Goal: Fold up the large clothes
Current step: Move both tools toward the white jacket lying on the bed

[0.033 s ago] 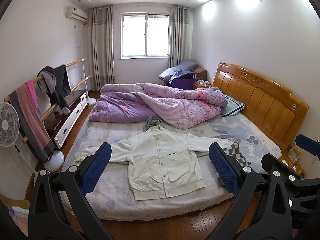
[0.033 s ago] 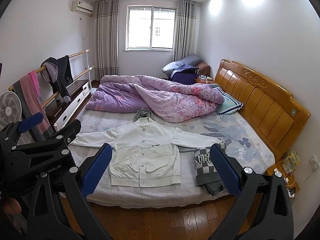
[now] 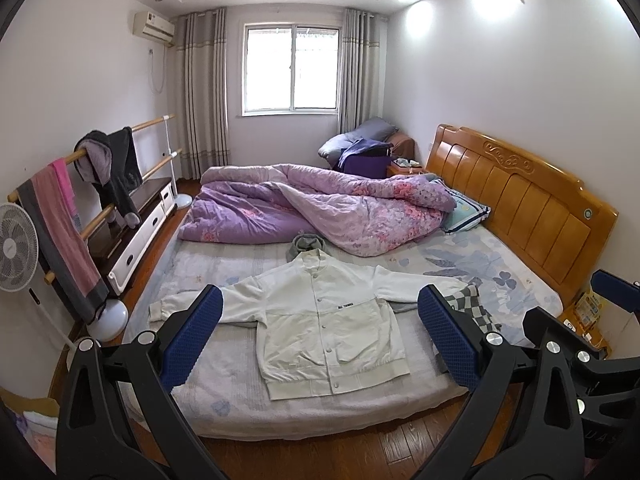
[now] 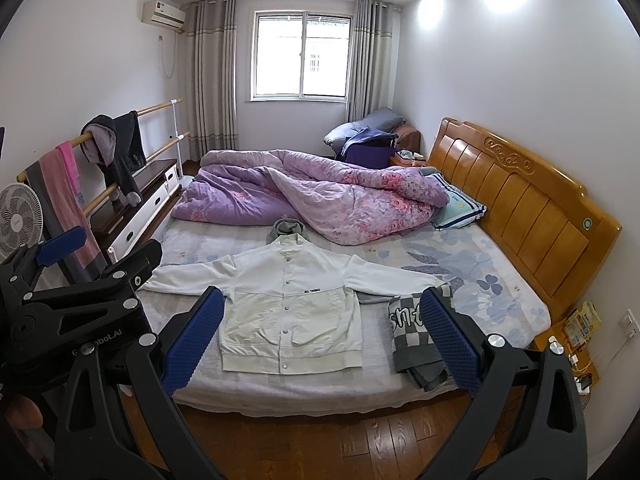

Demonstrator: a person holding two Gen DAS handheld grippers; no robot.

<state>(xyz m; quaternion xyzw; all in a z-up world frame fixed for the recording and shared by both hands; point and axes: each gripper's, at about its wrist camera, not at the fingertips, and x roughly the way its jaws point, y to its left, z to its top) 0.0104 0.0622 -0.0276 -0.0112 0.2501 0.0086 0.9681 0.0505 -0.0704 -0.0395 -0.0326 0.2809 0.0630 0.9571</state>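
A white button-front jacket lies flat and face up on the bed, sleeves spread to both sides, hem toward me. It also shows in the right wrist view. My left gripper is open and empty, held back from the bed's near edge above the floor. My right gripper is open and empty, also short of the bed. The left gripper body shows at the left of the right wrist view.
A folded checkered garment lies by the jacket's right sleeve. A grey hooded garment sits above the collar. A rumpled purple quilt fills the far half. A wooden headboard stands right; a clothes rail and fan stand left.
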